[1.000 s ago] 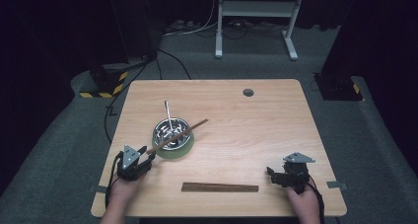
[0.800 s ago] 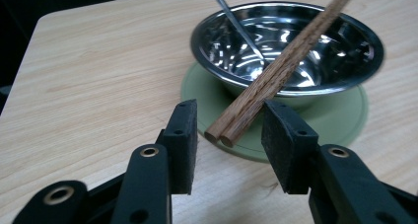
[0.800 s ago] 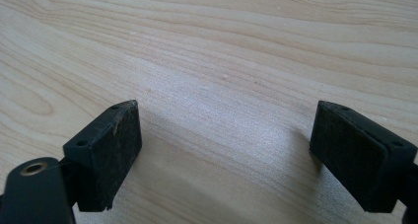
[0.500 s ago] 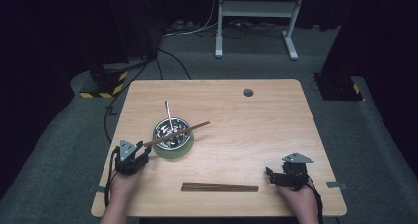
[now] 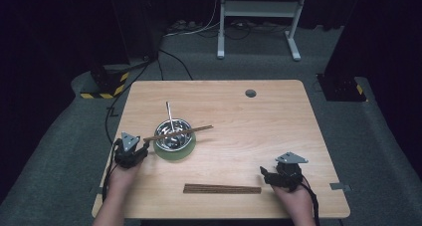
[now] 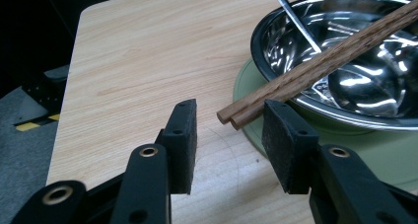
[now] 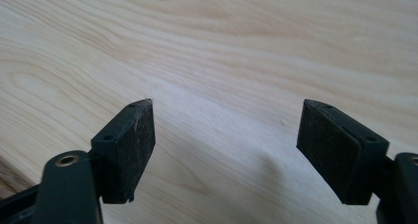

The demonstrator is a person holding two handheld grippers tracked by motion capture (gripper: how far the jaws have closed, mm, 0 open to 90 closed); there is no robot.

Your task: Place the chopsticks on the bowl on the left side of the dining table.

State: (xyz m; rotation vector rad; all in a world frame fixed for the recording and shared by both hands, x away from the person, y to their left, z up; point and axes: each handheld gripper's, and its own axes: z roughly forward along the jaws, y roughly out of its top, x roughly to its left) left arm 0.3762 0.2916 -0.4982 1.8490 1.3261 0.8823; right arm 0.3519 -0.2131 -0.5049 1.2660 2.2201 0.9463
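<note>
Lying across the bowl (image 5: pixel 173 135), the chopsticks (image 5: pixel 178 133) run lower-left to upper-right; the left gripper (image 5: pixel 141 148), released, has edged closer to their near tips.

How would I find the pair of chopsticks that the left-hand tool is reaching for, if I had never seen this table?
Start at the wooden table and find the shiny metal bowl on its green plate, left of the middle. The pair of chopsticks lies across the bowl's rim, one end sticking out toward the left gripper. Unlike the other pair lying flat near the front edge, this one is propped up on the bowl.
</note>
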